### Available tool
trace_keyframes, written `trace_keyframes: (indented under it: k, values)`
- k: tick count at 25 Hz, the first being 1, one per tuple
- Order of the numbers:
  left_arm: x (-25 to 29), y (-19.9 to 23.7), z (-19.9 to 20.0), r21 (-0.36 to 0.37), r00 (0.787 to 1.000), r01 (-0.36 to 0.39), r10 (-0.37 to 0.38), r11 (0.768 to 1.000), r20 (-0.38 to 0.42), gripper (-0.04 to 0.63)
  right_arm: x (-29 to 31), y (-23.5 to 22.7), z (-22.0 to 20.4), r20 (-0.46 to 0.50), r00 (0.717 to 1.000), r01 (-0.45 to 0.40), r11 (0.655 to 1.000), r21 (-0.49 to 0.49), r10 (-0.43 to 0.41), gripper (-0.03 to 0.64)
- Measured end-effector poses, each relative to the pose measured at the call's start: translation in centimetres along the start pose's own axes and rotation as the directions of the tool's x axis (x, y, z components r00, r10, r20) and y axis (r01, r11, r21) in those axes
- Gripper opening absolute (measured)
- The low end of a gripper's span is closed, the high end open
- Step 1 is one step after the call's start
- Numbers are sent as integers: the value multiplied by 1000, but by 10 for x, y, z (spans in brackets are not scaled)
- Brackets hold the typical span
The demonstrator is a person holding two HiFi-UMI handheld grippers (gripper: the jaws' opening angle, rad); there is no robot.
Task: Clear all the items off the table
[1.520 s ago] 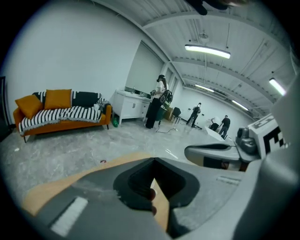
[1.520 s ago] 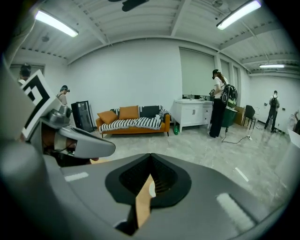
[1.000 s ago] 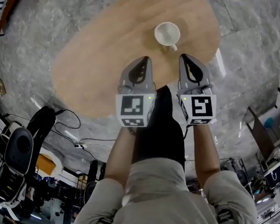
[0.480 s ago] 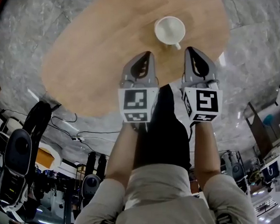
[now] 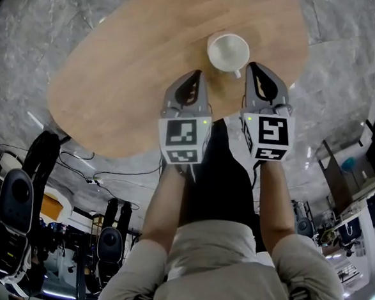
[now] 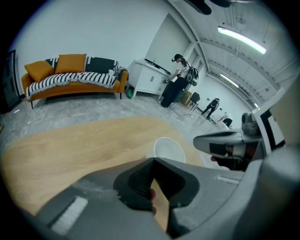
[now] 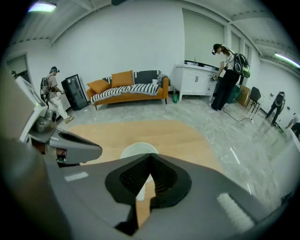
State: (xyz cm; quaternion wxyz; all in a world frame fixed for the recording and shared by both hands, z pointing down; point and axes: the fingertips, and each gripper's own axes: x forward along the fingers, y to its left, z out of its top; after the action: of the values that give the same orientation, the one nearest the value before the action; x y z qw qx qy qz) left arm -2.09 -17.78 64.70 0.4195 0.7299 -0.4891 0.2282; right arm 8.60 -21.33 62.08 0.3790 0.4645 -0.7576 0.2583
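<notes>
We hold the left hand-held gripper and the right hand-held gripper with jaws pressed together. The white cup sits on the surface near the edge closest to us, just past them.

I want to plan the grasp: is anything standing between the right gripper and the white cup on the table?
Nothing visible does. The white cup stands alone on the wooden table, just ahead of the right gripper, with only bare tabletop between them. The gripper's jaws are together.

Grey marble floor — orange sofa, white wall, ceiling strip-light.
</notes>
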Motion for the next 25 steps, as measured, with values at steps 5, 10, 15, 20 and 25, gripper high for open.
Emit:
trace_keyframes:
  k: [5, 10, 15, 20, 25]
  values:
    - [8, -1, -4, -31, 1000, -9, 8, 999, -10, 20, 10, -5, -1, -23, 1000, 1, 999, -52, -2, 6]
    - [11, -2, -12, -53, 999, -21, 20, 998, -28, 20, 18, -13, -5, -55, 998, 8, 998, -54, -11, 6]
    - [12, -7, -18, -64, 999, -28, 26, 998, -38, 20, 25, -19, -16, -110, 994, 11, 998, -65, -18, 73]
    - [15, -6, -20, -70, 998, -45, 42, 997, -38, 20, 32, -24, -23, -148, 989, -1, 996, -91, -13, 86]
    - [16, -9, -23, -87, 998, -50, 46, 995, -47, 20, 39, -27, -24, -165, 986, -20, 995, -100, 3, 86]
